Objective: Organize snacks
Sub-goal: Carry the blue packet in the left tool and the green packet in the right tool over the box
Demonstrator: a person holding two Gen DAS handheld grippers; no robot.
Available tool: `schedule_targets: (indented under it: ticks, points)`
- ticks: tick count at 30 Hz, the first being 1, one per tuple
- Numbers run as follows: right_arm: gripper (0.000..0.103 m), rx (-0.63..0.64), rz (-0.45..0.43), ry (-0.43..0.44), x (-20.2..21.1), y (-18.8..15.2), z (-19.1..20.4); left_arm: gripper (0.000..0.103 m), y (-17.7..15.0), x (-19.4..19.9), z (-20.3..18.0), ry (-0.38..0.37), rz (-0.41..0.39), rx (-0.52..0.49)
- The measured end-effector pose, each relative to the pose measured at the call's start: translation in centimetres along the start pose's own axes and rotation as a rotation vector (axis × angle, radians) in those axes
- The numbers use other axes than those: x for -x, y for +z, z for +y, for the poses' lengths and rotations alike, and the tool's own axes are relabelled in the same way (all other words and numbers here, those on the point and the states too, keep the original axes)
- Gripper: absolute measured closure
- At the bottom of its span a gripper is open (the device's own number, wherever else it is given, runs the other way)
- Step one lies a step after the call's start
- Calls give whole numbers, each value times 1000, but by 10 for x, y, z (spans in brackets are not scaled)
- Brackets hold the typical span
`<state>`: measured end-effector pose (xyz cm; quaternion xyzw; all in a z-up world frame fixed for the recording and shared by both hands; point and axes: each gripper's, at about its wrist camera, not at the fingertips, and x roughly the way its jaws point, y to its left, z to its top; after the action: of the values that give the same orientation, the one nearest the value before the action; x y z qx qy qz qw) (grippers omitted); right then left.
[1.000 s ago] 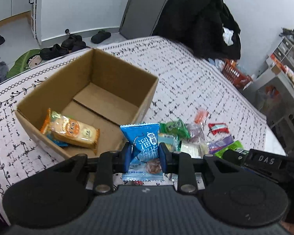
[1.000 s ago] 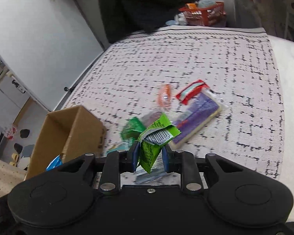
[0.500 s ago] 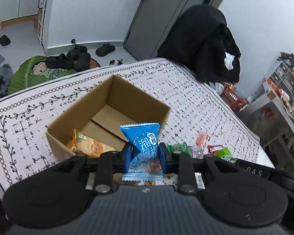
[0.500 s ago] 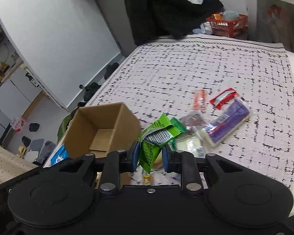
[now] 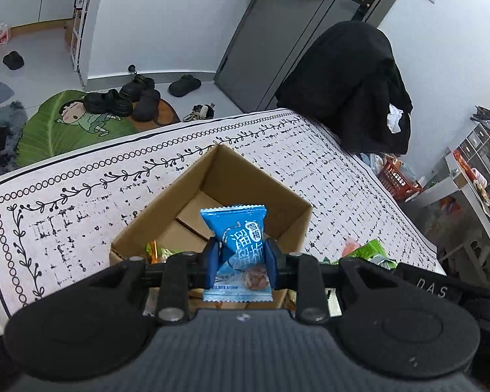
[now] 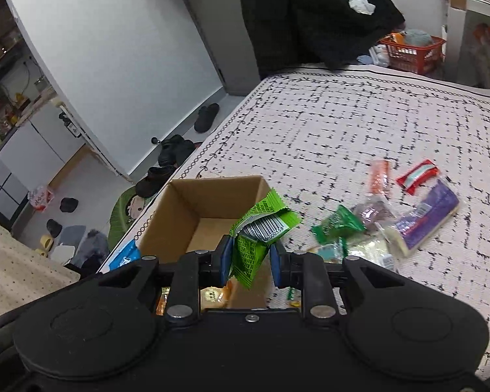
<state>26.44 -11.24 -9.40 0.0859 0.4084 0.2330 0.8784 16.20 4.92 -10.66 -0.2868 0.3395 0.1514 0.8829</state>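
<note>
Left wrist view: the left gripper (image 5: 241,263) pinches the blue packet (image 5: 236,233), now carried up over the cardboard box (image 5: 290,225); 1 second ago it was beside the box.

Right wrist view: the right gripper (image 6: 250,258) pinches the green packet (image 6: 258,235), now also above the box opening. Both seem ready for release.

**Snacks and a carton share a patterned cloth**

A white cloth (image 6: 359,124) printed with black dashes and a vine border covers the surface. An open cardboard box (image 6: 192,209) stands on it near the bordered edge. Beside the box lie loose packets: an orange one (image 6: 379,176), a red one (image 6: 417,176), a purple one (image 6: 428,210) and a green one (image 6: 338,223).
</note>
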Motion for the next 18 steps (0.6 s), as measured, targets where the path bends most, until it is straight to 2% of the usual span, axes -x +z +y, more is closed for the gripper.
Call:
schedule_targets:
  ticks: [10,18]
  points:
    - [79,2,32,19,-21,-2,15,74,12,-15,14,0,17,40]
    - [79,0,50,38,-32,-3,22,71,15,-23,26,43,34,83]
